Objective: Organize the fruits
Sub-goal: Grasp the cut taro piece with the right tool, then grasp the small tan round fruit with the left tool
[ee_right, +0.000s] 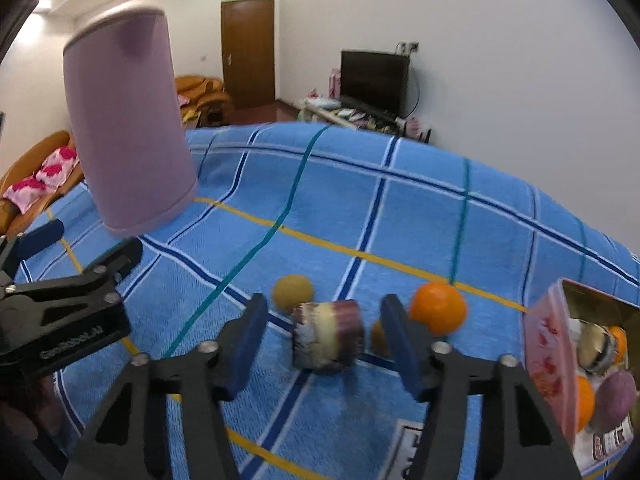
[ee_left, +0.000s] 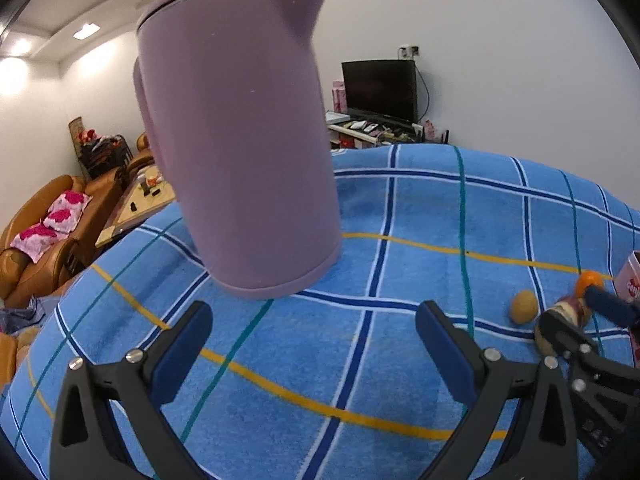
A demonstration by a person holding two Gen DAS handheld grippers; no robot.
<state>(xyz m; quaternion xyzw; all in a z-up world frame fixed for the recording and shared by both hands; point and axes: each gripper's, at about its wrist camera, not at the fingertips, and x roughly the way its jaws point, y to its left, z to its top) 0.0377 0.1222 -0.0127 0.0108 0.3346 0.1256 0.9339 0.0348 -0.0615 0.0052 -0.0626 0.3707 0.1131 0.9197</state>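
My right gripper [ee_right: 324, 320] is open on the blue checked cloth [ee_right: 360, 208], its fingers either side of a layered purple, cream and brown cylinder piece [ee_right: 328, 334] lying on its side. A tan round fruit [ee_right: 292, 291] lies just behind it and an orange [ee_right: 438, 307] sits beside the right finger. A pink box [ee_right: 548, 360] at the right edge holds several fruits. My left gripper [ee_left: 314, 324] is open and empty above the cloth, in front of a purple kettle [ee_left: 240, 140]. The left wrist view shows the tan fruit [ee_left: 523, 306] and the orange [ee_left: 589, 282] at far right.
The purple kettle [ee_right: 128, 136] stands at the left of the cloth. The left gripper's body [ee_right: 60, 312] reaches in from the left in the right wrist view. Sofas, a TV stand and a door lie beyond the table.
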